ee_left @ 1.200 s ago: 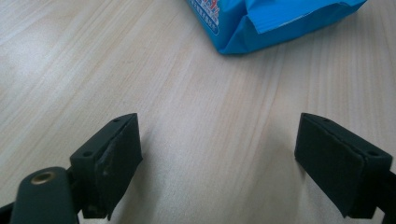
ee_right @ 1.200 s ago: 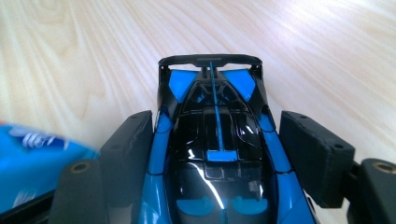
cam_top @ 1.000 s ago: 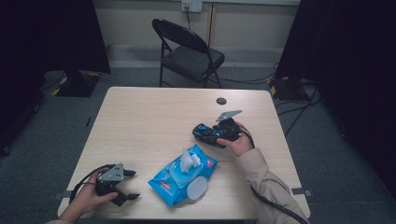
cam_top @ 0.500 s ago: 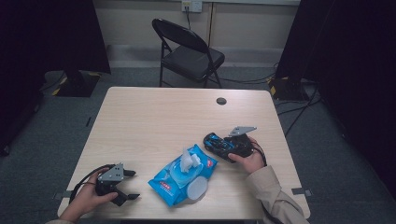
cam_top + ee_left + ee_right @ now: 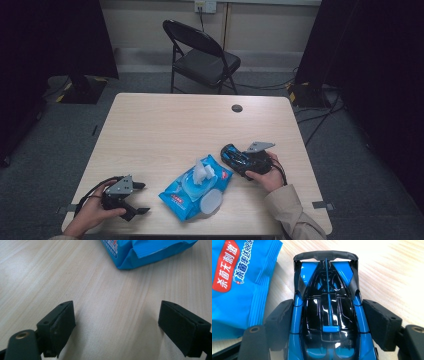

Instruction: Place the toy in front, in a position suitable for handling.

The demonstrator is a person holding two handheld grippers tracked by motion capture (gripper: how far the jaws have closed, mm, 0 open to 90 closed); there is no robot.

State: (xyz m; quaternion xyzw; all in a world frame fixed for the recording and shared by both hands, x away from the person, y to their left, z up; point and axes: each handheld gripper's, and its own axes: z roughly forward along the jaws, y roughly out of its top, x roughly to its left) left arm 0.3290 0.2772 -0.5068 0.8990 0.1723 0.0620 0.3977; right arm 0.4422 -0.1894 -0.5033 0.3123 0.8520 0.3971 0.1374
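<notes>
A blue and black toy car (image 5: 233, 154) is at the right of the table, and my right gripper (image 5: 246, 161) is shut on it. The right gripper view has both pads pressed on the sides of the car (image 5: 328, 302), whose rear wing points away from the camera. Just left of it lies a blue wet-wipes pack (image 5: 176, 196), its white lid (image 5: 210, 201) flipped open and a wipe (image 5: 202, 171) sticking up. My left gripper (image 5: 140, 198) rests near the front left corner, open and holding nothing. The left gripper view has bare wood between its jaws and a pack corner (image 5: 140, 252) beyond them.
The light wooden table (image 5: 165, 125) has a small black round cap (image 5: 237, 108) near its far edge. A black folding chair (image 5: 202, 57) stands behind the table. Cables run over the floor at the right. The pack (image 5: 239, 285) lies close to the car's left side.
My right gripper has carried the car toward the near edge and a little right, lower over the table, beside the pack. The left gripper has stayed put.
</notes>
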